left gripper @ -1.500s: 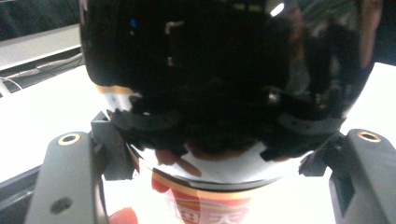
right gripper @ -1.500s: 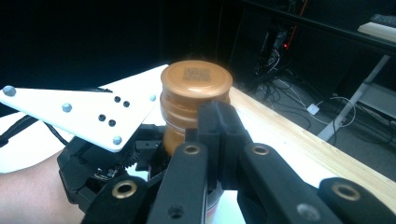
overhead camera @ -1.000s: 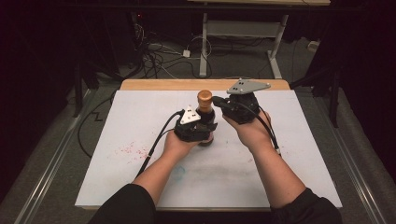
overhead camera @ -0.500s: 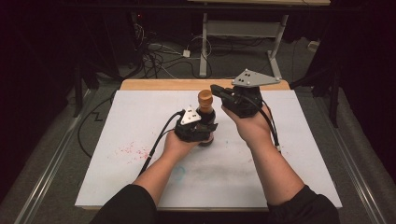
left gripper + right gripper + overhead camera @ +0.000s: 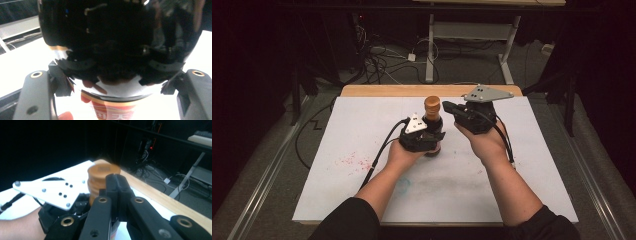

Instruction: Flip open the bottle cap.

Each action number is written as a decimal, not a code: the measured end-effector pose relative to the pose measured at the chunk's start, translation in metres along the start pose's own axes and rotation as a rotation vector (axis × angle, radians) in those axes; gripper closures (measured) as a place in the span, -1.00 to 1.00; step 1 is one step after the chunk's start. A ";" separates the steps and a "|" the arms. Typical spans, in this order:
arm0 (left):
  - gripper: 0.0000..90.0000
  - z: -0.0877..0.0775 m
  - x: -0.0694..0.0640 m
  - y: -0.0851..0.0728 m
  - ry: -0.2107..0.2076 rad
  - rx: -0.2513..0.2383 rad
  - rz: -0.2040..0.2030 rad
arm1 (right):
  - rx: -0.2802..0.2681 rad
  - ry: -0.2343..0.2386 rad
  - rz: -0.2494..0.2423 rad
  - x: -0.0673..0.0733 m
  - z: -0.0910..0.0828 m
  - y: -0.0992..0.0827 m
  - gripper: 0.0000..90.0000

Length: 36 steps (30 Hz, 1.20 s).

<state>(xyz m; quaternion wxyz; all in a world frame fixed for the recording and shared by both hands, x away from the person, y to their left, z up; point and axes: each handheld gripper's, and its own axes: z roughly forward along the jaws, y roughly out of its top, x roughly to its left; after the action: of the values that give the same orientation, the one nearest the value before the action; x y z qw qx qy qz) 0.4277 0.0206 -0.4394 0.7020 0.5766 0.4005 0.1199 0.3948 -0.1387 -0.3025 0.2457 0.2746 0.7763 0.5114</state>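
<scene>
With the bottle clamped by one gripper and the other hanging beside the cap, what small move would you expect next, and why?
Probably the right gripper should open and ease onto the brown cap. Its jaws look shut in the right gripper view, their tips level with the cap and just beside it, while the left gripper clamps the dark bottle upright on the white table cover, steadying it for a twist.

bottle: dark glass, orange-brown cap, red and white label
grippers: black, left one and right one
table: white sheet, red speckles at left, wood edge
sleeves: black
</scene>
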 end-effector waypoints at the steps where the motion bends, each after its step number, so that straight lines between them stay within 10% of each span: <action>1: -0.36 0.000 0.000 0.000 0.000 0.000 -0.001 | 0.000 0.000 0.000 0.000 0.000 0.000 1.00; 36: -0.36 -0.001 0.000 -0.001 0.001 -0.002 0.003 | 0.062 0.014 -0.025 0.006 0.011 0.007 1.00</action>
<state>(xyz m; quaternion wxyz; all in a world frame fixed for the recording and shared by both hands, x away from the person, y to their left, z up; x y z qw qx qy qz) 0.4270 0.0209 -0.4400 0.7021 0.5765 0.3999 0.1213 0.3989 -0.1253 -0.3004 0.2380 0.2690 0.7969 0.4858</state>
